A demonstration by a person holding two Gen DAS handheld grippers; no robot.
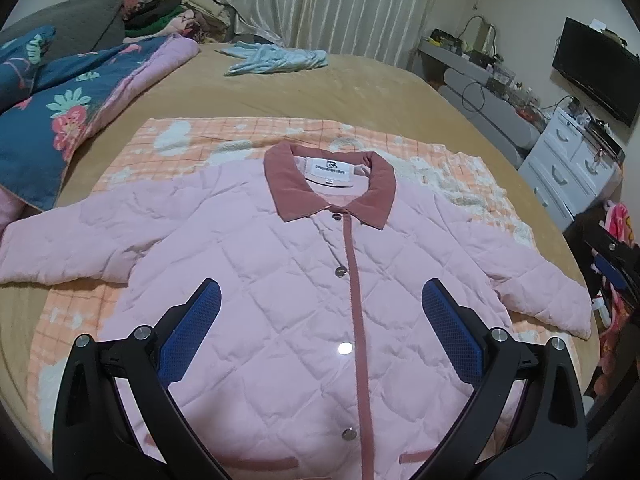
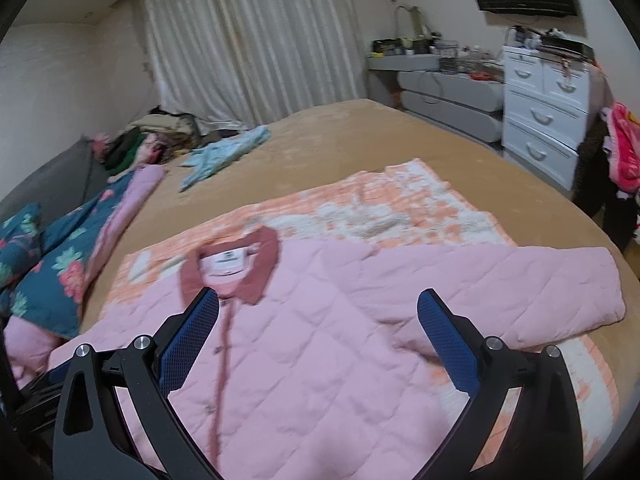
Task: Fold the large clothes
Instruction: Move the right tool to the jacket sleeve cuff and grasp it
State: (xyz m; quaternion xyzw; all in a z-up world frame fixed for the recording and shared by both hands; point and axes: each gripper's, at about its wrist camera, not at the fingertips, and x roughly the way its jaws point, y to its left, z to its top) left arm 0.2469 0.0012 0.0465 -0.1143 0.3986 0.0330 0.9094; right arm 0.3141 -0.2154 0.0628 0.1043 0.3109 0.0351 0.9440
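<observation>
jacket [image 1: 304, 280] flat on bed [image 1: 320, 84], beneath both wide-spread jaws

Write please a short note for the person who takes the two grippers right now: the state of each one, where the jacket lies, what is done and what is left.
Left gripper: open, holds nothing, above the jacket's front.
Right gripper: open, holds nothing, nearer the right sleeve.
Pink quilted jacket: flat, buttoned, collar away from you, both sleeves spread, on the orange checked blanket on the bed.
Done: laid out only.
Left: all folds, probably sleeves first.
</observation>
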